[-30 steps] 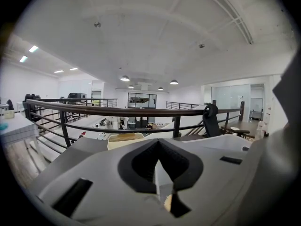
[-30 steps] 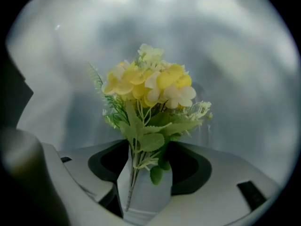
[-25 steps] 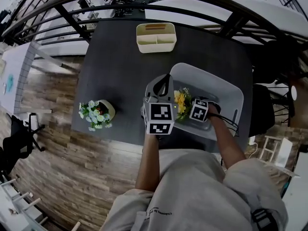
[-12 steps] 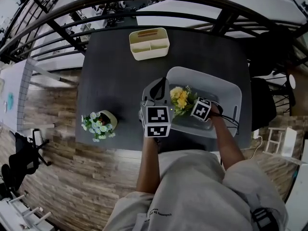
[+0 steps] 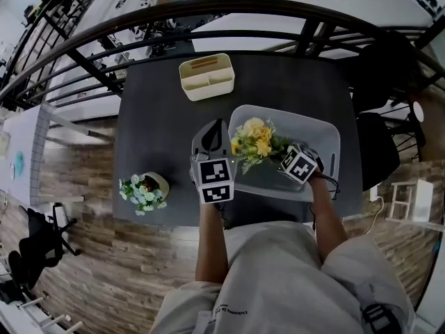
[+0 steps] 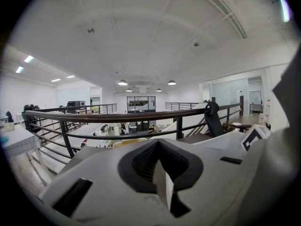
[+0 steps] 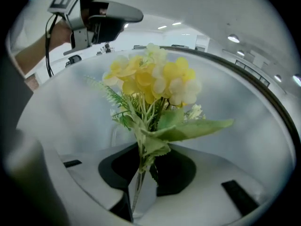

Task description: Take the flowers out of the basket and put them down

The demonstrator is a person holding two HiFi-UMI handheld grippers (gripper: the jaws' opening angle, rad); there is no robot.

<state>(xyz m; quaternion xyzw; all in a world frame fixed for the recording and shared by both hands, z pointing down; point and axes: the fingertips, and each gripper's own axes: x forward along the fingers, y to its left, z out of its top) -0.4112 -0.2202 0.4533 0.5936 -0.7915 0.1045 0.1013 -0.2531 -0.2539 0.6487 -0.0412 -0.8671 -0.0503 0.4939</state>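
Observation:
A bunch of yellow flowers [image 5: 254, 141] hangs above the grey basket [image 5: 327, 134], near its left side. My right gripper [image 5: 279, 157] is shut on the bunch's stem. Its jaws have just been closing with the stem between them. In the right gripper view the stem runs down between the pads at my right gripper [image 7: 140, 185], and the blooms [image 7: 150, 81] stand up in front of the basket's wall. My left gripper [image 5: 211, 132] hovers over the dark table just left of the basket. It is shut with nothing in it, as the left gripper view [image 6: 162, 182] shows.
A second bunch of white and blue flowers [image 5: 141, 189] lies on the dark table [image 5: 160, 131] at the front left. A cream caddy [image 5: 206, 76] stands at the table's far edge. A black railing [image 5: 208, 16] curves behind the table, and a black chair [image 5: 379, 141] stands to the right.
My right gripper has closed on the yellow flowers' stem and risen, lifting the bunch off the basket's floor. The left gripper has stayed where it was.

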